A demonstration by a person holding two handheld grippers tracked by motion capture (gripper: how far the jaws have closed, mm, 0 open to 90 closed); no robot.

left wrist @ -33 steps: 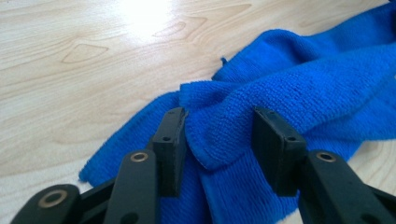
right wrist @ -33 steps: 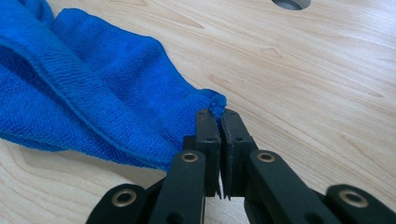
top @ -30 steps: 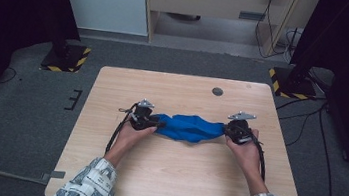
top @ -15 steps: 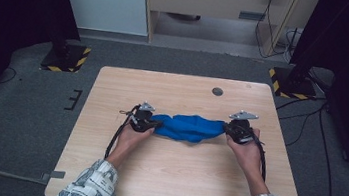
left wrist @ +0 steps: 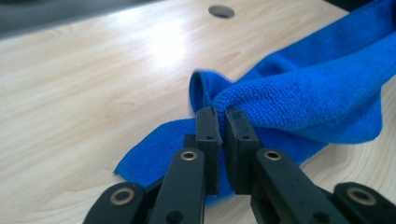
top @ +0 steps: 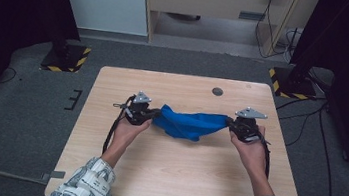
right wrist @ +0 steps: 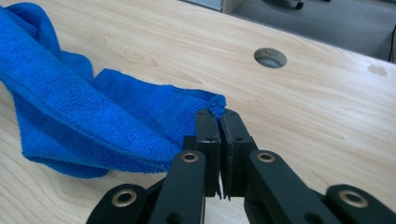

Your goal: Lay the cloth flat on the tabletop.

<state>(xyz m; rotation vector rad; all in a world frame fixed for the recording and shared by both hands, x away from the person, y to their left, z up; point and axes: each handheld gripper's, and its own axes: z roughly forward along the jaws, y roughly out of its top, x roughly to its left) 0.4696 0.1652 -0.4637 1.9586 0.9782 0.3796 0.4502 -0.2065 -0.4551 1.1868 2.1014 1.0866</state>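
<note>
The blue cloth [top: 190, 124] hangs stretched across the middle of the table [top: 172, 178], sagging between both ends. The left gripper [top: 146, 115] and right gripper [top: 231, 124] each have their jaws pinching a corner. A round hole [top: 217, 91] sits near the far edge, well clear.

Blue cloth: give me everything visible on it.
The blue cloth looks like plush microfibre with a stitched hem, and is plain and unmarked. It hangs stretched between the left hand-held gripper and the right hand-held gripper, each shut on one end. It is bunched and folded lengthwise, and its middle sags toward the wooden table; contact there is unclear.
</note>
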